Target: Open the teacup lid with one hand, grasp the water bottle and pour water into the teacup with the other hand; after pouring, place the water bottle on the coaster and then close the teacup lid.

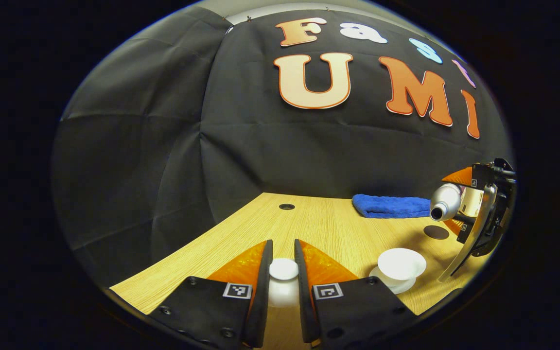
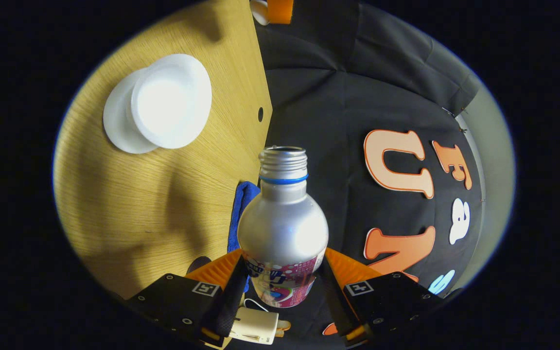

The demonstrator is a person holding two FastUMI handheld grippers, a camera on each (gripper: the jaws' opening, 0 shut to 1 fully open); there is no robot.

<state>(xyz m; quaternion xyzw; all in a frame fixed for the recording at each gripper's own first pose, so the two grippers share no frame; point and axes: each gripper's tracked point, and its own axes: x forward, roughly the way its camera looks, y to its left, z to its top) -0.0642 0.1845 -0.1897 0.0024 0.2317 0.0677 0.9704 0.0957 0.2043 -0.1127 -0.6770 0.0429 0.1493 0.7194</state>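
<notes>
Left gripper view: left tongs point(image 1: 283, 272) clamped on the white teacup lid point(image 1: 283, 269), held above the desk point(image 1: 319, 223). Teacup point(image 1: 401, 265) open on its saucer point(image 1: 387, 284) just to the right; dark coaster point(image 1: 436, 232) behind it, blue cloth point(image 1: 391, 205) farther back. Right gripper view: right tongs point(image 2: 282, 282) grasping the water bottle point(image 2: 283, 228), uncapped, tipped sideways near the teacup point(image 2: 170, 101).

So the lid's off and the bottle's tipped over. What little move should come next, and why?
Probably carry the tilted water bottle over the open teacup. The right gripper holds it tipped sideways, but its mouth appears off to the side of the cup, while the left gripper holds the lid clear.
</notes>
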